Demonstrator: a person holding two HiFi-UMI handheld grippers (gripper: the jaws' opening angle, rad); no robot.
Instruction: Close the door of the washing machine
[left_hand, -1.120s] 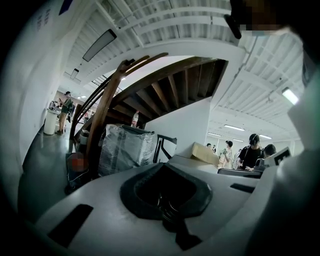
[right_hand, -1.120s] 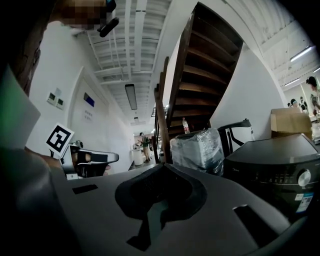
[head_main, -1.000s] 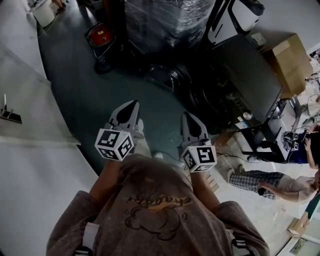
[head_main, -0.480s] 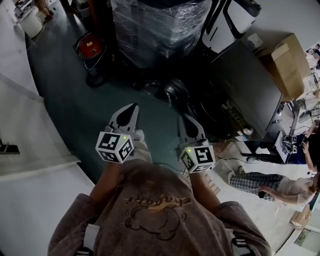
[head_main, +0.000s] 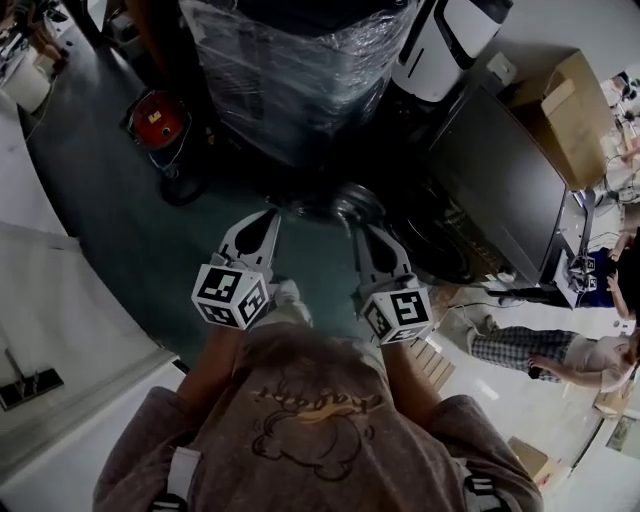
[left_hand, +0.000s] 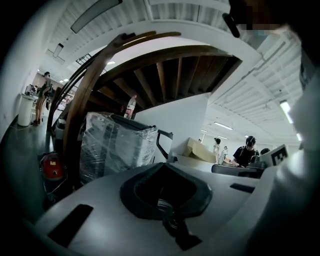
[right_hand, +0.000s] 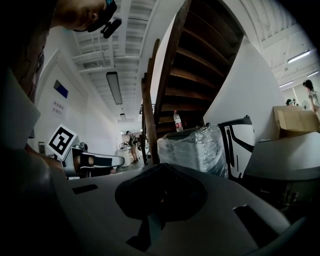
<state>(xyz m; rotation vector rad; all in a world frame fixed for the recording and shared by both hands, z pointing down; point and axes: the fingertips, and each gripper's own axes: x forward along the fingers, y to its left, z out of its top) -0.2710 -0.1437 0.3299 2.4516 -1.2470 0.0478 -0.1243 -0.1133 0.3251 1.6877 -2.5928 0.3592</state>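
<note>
From the head view we look steeply down past the person's chest (head_main: 310, 420) onto the left hand-held gripper (head_main: 266, 216) and right hand-held gripper (head_main: 371, 236), with the wrapped stack (head_main: 300, 70) beyond them at the top edge. In the left gripper view we sit low, close behind the jaws, facing almost level toward the stack, left of centre under the staircase (left_hand: 165, 75). The right gripper view faces likewise, stack right of centre. All three views share the stack; both gripper views share the staircase.

The right edge cuts off a bystander (head_main: 585, 355).
</note>
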